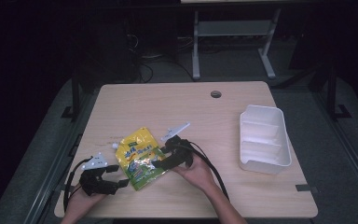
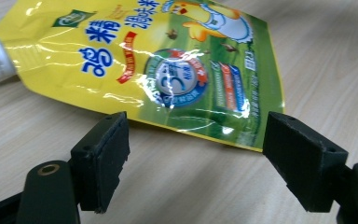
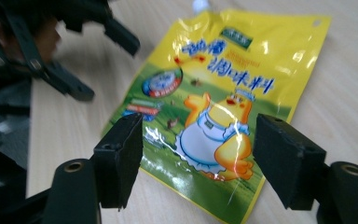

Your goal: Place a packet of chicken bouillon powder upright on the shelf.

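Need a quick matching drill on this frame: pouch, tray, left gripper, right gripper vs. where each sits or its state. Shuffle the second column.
Things:
1. pouch
2. tray
3. left gripper
4. right gripper

Places or states:
A. white, on the right part of the table, apart from everything else
B. open, at the pouch's right edge, jaws on either side of its lower corner
C. yellow and green, lying flat between the two grippers
D. open, by the table's near left corner, jaws just short of the pouch's bottom edge

Pairs: 1-C, 2-A, 3-D, 4-B
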Demonstrator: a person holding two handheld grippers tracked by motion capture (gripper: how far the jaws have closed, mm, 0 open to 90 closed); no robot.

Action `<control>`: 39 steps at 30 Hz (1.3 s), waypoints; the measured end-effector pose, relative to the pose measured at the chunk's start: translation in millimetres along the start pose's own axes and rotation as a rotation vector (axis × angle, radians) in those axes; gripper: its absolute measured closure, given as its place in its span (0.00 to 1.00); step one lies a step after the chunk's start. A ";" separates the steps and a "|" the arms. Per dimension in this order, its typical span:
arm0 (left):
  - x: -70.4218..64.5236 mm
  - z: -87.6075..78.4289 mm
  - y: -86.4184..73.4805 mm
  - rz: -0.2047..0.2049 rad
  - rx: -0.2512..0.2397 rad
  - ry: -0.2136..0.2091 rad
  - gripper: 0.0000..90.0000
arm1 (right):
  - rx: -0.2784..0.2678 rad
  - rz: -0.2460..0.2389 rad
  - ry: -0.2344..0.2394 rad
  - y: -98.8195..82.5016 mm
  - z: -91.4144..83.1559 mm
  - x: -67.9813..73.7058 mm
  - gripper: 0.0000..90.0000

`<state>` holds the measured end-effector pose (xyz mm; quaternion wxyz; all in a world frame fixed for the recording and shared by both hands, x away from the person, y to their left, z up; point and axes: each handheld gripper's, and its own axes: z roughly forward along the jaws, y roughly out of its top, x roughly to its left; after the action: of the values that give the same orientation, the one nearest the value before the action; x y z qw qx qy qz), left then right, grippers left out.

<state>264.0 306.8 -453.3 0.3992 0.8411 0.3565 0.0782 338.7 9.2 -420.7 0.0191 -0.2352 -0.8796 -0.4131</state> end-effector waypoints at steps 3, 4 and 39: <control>2.8 -0.5 0.5 -0.016 -0.002 0.011 0.25 | 0.030 -0.009 -0.013 -1.3 6.0 0.5 0.38; 4.1 -0.6 1.3 -0.028 -0.004 0.017 0.25 | 0.035 -0.005 -0.019 -3.9 10.0 -0.1 0.40; 49.4 24.6 25.7 -0.274 0.040 0.058 0.40 | 0.072 0.029 -0.089 -23.1 31.2 -8.0 0.47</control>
<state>324.3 313.4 -458.6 0.3787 0.7898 0.4808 0.0400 340.9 16.2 -459.7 -0.0054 -0.2652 -0.8903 -0.3701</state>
